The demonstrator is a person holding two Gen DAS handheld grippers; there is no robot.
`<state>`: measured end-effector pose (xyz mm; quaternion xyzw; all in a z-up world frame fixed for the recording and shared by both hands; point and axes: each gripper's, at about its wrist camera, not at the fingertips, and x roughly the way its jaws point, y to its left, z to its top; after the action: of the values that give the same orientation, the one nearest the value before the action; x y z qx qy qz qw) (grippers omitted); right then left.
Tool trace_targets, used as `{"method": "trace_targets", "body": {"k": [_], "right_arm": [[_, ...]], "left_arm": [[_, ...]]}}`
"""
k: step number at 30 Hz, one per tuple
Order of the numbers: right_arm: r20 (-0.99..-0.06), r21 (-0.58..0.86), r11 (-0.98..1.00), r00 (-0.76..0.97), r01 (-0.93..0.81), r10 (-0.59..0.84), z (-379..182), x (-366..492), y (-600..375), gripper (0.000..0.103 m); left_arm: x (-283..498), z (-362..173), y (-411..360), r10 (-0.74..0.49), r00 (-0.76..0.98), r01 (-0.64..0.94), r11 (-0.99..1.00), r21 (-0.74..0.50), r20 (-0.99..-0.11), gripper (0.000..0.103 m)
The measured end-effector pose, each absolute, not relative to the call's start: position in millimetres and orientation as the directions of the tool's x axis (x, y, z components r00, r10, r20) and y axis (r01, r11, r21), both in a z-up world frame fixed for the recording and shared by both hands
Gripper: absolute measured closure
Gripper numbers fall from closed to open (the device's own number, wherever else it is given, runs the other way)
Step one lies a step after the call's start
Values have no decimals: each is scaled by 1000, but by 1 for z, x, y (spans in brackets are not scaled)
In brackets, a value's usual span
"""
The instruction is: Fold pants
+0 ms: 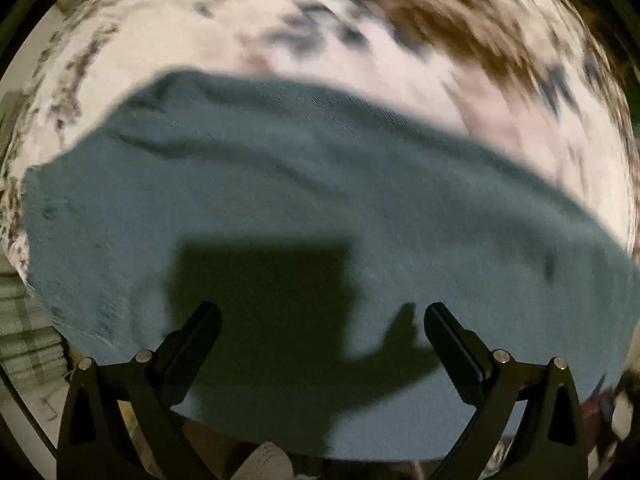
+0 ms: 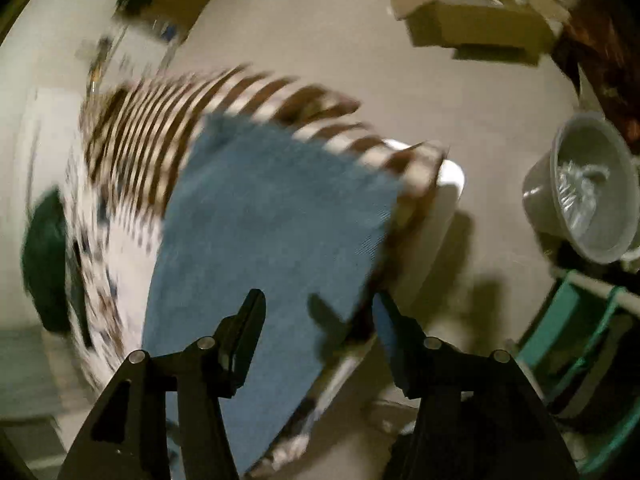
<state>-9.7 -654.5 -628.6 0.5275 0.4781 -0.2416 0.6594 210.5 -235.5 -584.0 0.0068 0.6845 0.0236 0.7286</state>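
The blue denim pants lie spread flat on a patterned white, brown and blue cloth. My left gripper is open and empty, held just above the near part of the pants; its shadow falls on the fabric. In the right wrist view the pants lie as a flat blue panel on the striped cloth over a small table. My right gripper is open and empty, above the pants' near right edge. Both views are motion-blurred.
The cloth-covered table's white edge drops to a beige floor on the right. A grey bowl and a teal frame stand right, cardboard boxes behind, a dark green object left.
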Motion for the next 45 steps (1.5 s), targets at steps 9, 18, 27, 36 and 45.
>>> {"method": "trace_targets", "body": {"k": [9, 18, 27, 36, 45], "right_arm": [[-773, 634, 252, 610, 731, 176, -665, -7, -677, 49], [-656, 754, 223, 722, 618, 220, -660, -3, -679, 49], [-740, 672, 337, 601, 659, 301, -669, -1, -642, 49], [-695, 716, 273, 691, 642, 199, -664, 8, -657, 49], [-721, 682, 393, 658, 617, 218, -630, 2, -633, 49]], "left_arm": [[182, -624, -255, 8, 71, 17, 1000, 9, -997, 0], [171, -615, -226, -8, 78, 15, 1000, -7, -997, 0], [178, -606, -229, 1, 99, 9, 1000, 2, -995, 0], [170, -598, -229, -7, 82, 11, 1000, -6, -997, 0], [176, -604, -229, -6, 82, 4, 1000, -6, -997, 0]]}}
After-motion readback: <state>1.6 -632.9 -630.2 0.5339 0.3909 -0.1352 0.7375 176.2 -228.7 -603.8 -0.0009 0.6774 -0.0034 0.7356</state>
